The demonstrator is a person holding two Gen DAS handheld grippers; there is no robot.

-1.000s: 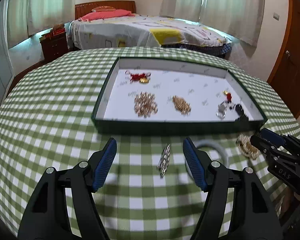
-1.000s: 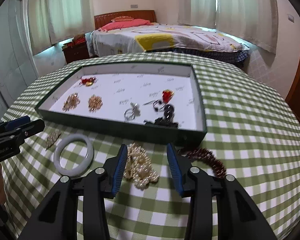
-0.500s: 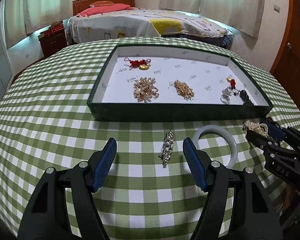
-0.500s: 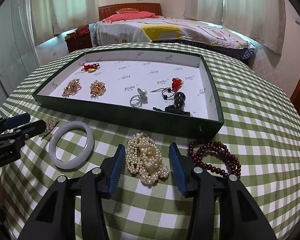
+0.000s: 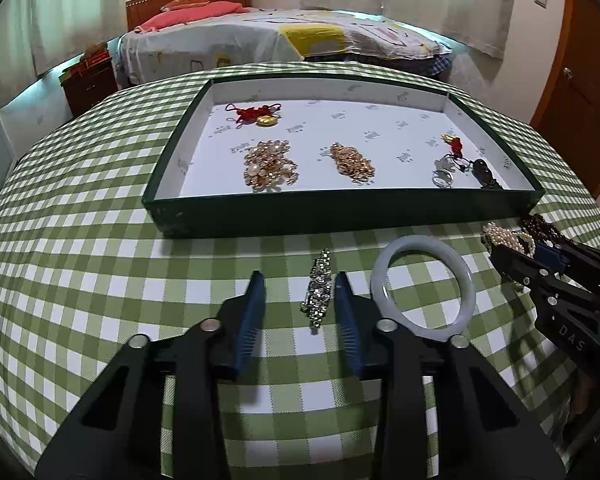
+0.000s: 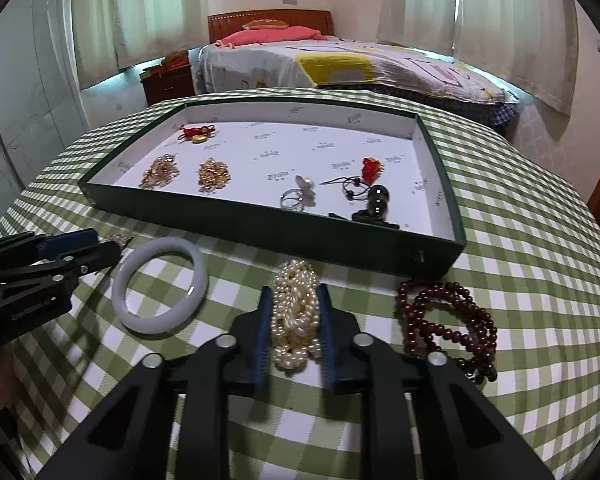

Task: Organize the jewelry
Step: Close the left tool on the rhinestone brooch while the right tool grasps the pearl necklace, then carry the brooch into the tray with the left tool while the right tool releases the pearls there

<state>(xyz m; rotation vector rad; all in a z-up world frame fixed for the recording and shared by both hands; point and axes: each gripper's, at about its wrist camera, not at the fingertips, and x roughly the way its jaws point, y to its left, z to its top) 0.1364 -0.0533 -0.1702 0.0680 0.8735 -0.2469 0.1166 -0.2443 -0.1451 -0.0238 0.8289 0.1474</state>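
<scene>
While a green-checked tablecloth [image 5: 80, 280] covers the round table, the dark green tray [image 6: 260, 224] sits on it with gold chains, red charms and a ring inside. Before the tray lie a white bangle [image 6: 160, 284], a dark red bead bracelet [image 6: 444, 320], a pearl strand [image 6: 296, 312] and a rhinestone clip [image 5: 319, 284]. The right gripper [image 6: 294, 312] pinches the pearls, while the left gripper [image 5: 300, 300] stands spread around the clip, its right pad close beside it
</scene>
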